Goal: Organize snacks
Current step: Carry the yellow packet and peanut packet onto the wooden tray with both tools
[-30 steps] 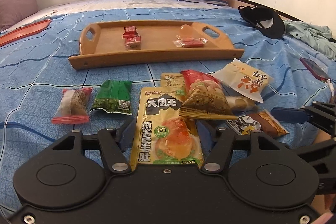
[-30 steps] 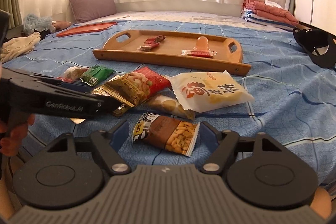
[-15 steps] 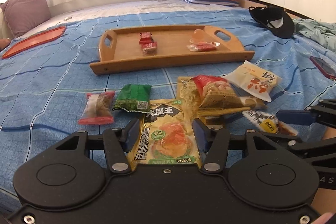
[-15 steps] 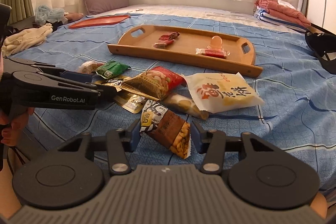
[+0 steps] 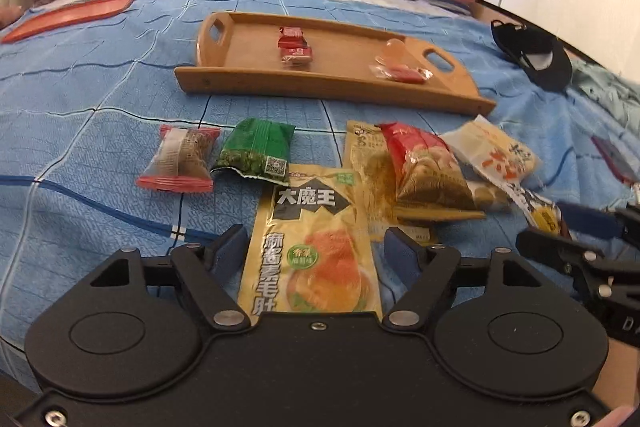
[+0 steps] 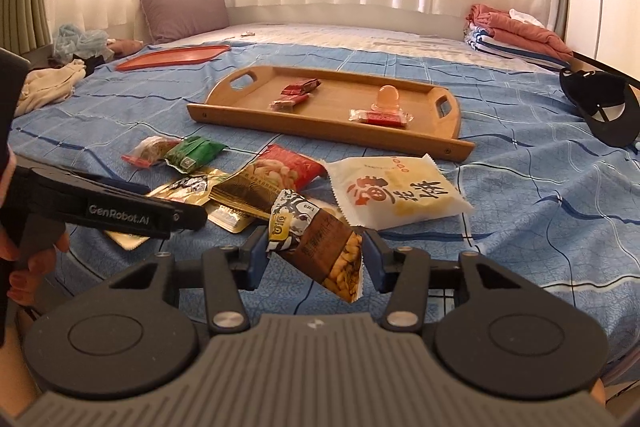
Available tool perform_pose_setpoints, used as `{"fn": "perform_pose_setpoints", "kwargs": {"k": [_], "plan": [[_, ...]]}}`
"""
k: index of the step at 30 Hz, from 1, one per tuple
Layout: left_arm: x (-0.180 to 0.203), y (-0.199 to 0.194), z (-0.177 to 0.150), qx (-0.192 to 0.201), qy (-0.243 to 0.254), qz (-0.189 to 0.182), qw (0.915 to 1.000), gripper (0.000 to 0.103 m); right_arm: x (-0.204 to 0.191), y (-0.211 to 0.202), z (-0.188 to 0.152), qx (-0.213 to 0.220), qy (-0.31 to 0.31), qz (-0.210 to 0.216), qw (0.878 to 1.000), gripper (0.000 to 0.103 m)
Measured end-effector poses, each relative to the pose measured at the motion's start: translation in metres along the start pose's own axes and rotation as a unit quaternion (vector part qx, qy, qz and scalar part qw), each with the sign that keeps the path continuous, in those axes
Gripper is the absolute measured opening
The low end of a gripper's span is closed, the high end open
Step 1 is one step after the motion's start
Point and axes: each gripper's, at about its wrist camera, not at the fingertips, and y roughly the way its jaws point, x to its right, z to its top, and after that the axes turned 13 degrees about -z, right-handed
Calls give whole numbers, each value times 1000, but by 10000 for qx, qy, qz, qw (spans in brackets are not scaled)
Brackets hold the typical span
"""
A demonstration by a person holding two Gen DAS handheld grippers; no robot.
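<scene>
My left gripper hangs low over the blue bedspread and its jaws are opening. A yellow snack packet lies flat between the pads, with a gap on each side. My right gripper is shut on a brown peanut packet, which is tilted and lifted off the bedspread. Ahead lie a green packet, a red-edged clear packet, a red and gold nut bag and a white packet. Behind them the wooden tray holds small red packets and a jelly cup.
A flat red tray lies at the far left of the bed. A black cap and a phone are on the right. Folded clothes and a pillow sit by the curtained window.
The right jaws closed on the peanut packet and raised it off the bedspread. The left jaws narrowed around the yellow packet, then widened again. The left view rolled slightly.
</scene>
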Motion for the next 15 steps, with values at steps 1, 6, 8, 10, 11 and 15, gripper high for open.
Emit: {"fn": "perform_pose_setpoints", "kwargs": {"k": [1, 6, 8, 10, 11, 15], "plan": [[2, 1, 0, 1, 59, 96, 9999, 60, 0, -1, 0, 5, 10, -10, 10000, 53], [17, -3, -2, -5, 478, 210, 9986, 53, 3, -4, 4, 78, 60, -40, 9999, 53], [21, -6, -2, 33, 559, 275, 9981, 52, 4, -6, 7, 139, 77, -54, 9999, 53], [26, -11, -2, 120, 671, 346, 9971, 52, 6, -7, 10, 212, 80, -79, 9997, 53], [28, -14, -1, 174, 738, 372, 9964, 52, 6, -8, 13, 246, 80, -96, 9996, 53], [39, -26, 9, 384, 1006, 427, 9933, 52, 11, -7, 21, 320, 114, -113, 9994, 53]]}}
